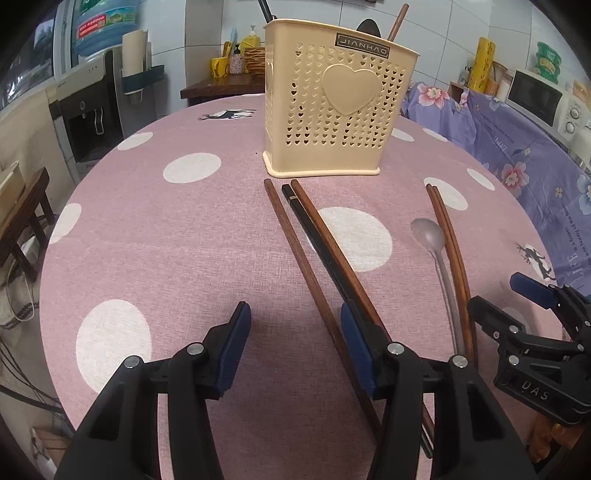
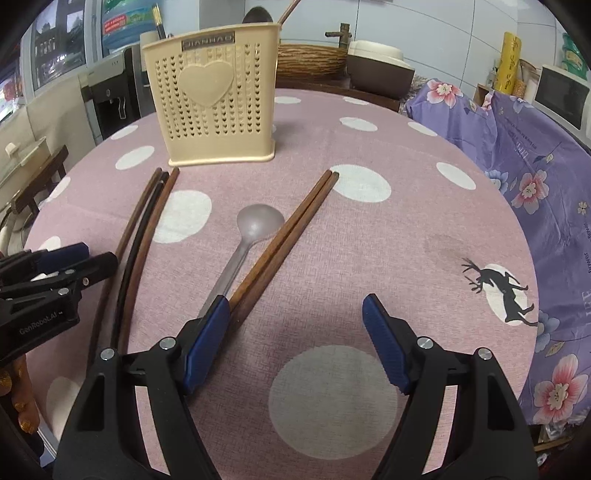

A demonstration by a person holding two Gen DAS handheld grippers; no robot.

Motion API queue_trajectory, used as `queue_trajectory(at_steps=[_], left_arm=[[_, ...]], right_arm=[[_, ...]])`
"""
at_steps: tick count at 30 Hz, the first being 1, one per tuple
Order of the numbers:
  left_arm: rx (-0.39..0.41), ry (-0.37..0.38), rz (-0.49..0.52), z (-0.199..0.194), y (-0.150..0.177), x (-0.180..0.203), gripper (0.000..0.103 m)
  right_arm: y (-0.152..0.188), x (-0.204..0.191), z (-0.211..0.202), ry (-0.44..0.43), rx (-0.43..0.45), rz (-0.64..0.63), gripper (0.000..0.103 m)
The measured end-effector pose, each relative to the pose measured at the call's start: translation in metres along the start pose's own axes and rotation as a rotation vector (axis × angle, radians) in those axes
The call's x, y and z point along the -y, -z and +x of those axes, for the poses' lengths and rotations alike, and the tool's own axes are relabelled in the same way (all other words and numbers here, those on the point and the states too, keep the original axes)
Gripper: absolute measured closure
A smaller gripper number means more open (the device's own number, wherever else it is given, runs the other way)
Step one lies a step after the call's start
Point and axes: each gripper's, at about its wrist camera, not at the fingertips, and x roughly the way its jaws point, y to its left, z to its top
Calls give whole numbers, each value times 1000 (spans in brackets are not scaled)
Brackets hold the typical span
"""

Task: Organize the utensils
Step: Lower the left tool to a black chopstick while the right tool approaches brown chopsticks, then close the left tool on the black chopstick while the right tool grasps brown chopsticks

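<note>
With both grippers open and empty over the table [image 2: 424,206], shift your left gripper [image 1: 293,345] rightward to straddle the three chopsticks [image 1: 317,251], and your right gripper [image 2: 295,332] leftward over the brown pair [image 2: 284,236] beside the spoon [image 2: 255,225], before closing, short of the holder [image 1: 332,110].

both grippers, left [image 1: 291,332] and right [image 2: 295,332], tilt downward side by side, jaws apparently gripping nothing.

A: Non-task items, L side?
B: Water dispenser [image 1: 88,122] w/ bottle [image 1: 101,27] on top; wooden stool [image 1: 26,210].
A: R side?
B: Microwave [image 1: 543,98] behind floral cloth [image 2: 535,166]. Table [image 2: 332,398]: pink cover w/ white dots.
</note>
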Motion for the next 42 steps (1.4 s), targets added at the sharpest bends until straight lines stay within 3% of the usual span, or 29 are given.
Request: queue_trajectory(at_steps=[6, 10, 17, 19, 25, 35, 42], left_arm=[[-9, -28, 19, -3, -2, -4, 52], [-11, -49, -22, -9, -7, -22, 52], [26, -44, -55, -5, -36, -28, 52], [21, -27, -67, 1, -44, -28, 53], [0, -32, -84, 21, -55, -24, 61], [-26, -22, -122, 34, -55, -22, 68], [-31, -71, -94, 46, -61, -16, 78]], right_arm=[[0, 19, -3, 83, -61, -22, 29], [-5, 54, -11, 4, -60, 107, 30], [-27, 66, 1, -84, -35, 242, 30], [-36, 65, 9, -91, -42, 265, 36], [-62, 62, 35, -64, -68, 291, 54], [-75, 55, 60, 8, -106, 289, 59], [-76, 51, 68, 44, -118, 259, 64]])
